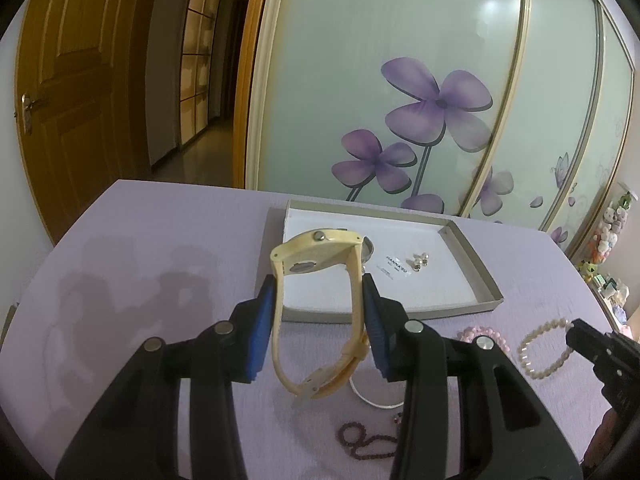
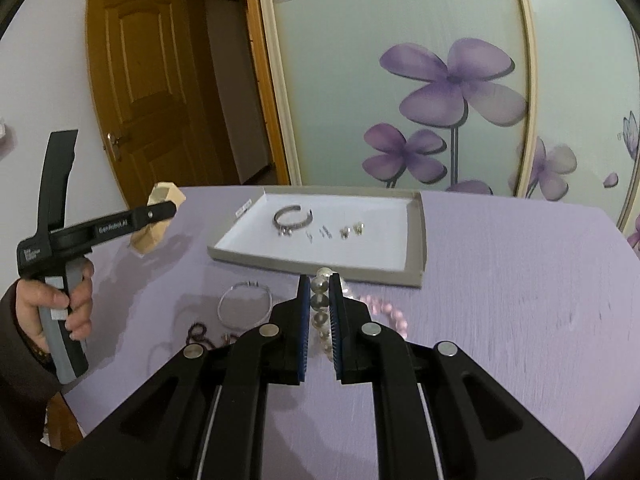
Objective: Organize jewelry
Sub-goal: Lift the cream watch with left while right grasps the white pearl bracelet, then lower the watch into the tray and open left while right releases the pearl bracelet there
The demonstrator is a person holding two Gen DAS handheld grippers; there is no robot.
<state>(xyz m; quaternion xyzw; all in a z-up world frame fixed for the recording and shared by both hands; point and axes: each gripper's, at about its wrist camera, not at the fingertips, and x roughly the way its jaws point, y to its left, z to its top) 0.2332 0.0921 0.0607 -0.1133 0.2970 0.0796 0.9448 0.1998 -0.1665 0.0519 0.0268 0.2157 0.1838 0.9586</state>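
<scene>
My left gripper (image 1: 318, 286) is shut on a cream-yellow wristwatch (image 1: 320, 256) and holds it above the purple table, just before the white tray (image 1: 472, 264). In the right wrist view the left gripper (image 2: 160, 212) shows at the left with the watch (image 2: 154, 226). My right gripper (image 2: 320, 280) is shut on a pearl bracelet (image 2: 320, 304) low over the table, before the tray's (image 2: 416, 240) near edge. In the left wrist view the right gripper (image 1: 576, 326) touches the pearl bracelet (image 1: 536, 350). The tray holds a silver bangle (image 2: 292, 218) and small earrings (image 2: 352, 230).
On the table near me lie a pink bead bracelet (image 2: 384, 308), a thin silver bangle (image 2: 244, 306) and a dark red bead string (image 1: 360, 444). A sliding door with purple flowers (image 1: 436, 104) stands behind the table. A wooden door (image 2: 136, 88) is at the left.
</scene>
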